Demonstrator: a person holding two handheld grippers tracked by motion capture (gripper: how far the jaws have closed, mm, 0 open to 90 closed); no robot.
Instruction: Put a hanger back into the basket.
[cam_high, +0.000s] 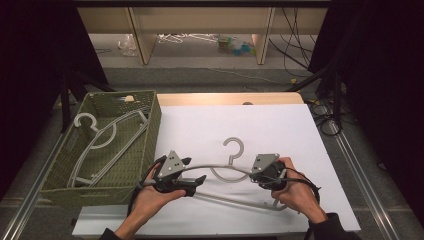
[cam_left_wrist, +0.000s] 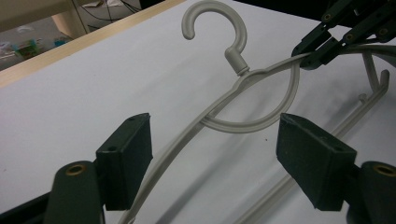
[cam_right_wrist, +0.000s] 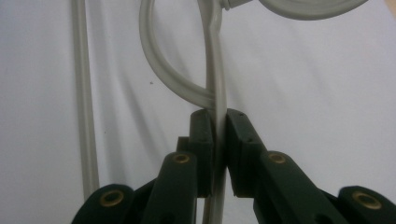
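Observation:
A pale grey plastic hanger (cam_high: 234, 147) lies over the white sheet, hook pointing away from me. My right gripper (cam_high: 253, 172) is shut on the hanger's right shoulder; in the right gripper view the thin bar (cam_right_wrist: 215, 56) runs straight down between its pressed pads (cam_right_wrist: 218, 119). My left gripper (cam_high: 196, 170) is at the left shoulder. In the left gripper view its jaws (cam_left_wrist: 215, 140) stand wide apart with the hanger's arm (cam_left_wrist: 261, 72) passing between them, close to the left pad, not pinched. The right gripper (cam_left_wrist: 310, 53) shows there at the top right, clamped on the bar.
A green woven basket (cam_high: 150, 125) stands at the table's left and holds other grey hangers (cam_high: 100, 135). The white sheet (cam_high: 200, 120) covers the wooden tabletop. Beyond the far edge stand shelf legs and cables on the floor.

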